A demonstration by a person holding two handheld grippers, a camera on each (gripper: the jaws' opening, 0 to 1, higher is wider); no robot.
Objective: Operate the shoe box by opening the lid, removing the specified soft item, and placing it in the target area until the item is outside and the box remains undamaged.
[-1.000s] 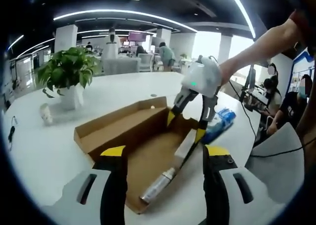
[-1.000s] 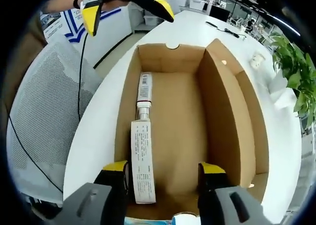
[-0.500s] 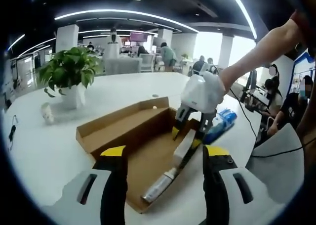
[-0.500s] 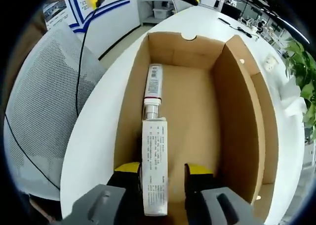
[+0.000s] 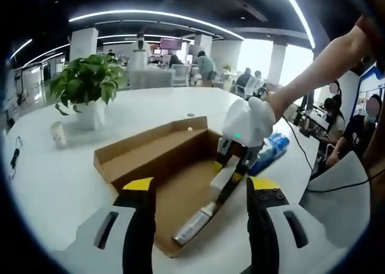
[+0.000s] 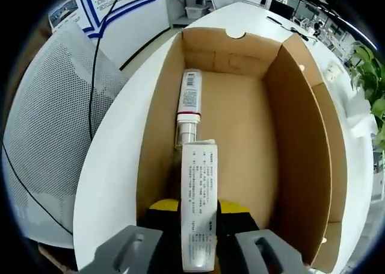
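Shoe box (image 6: pixel 301 135) lies open mid-frame, and at bottom centre the right gripper (image 6: pixel 198 211) clamps the white carton (image 6: pixel 198 214) inside, tube (image 6: pixel 189 102) beyond. Left gripper (image 5: pixel 195 193) hovers, jaws spread wide.

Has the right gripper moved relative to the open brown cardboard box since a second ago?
Yes. The right gripper has come down into the open brown cardboard box, its jaws closing on the white rectangular carton.
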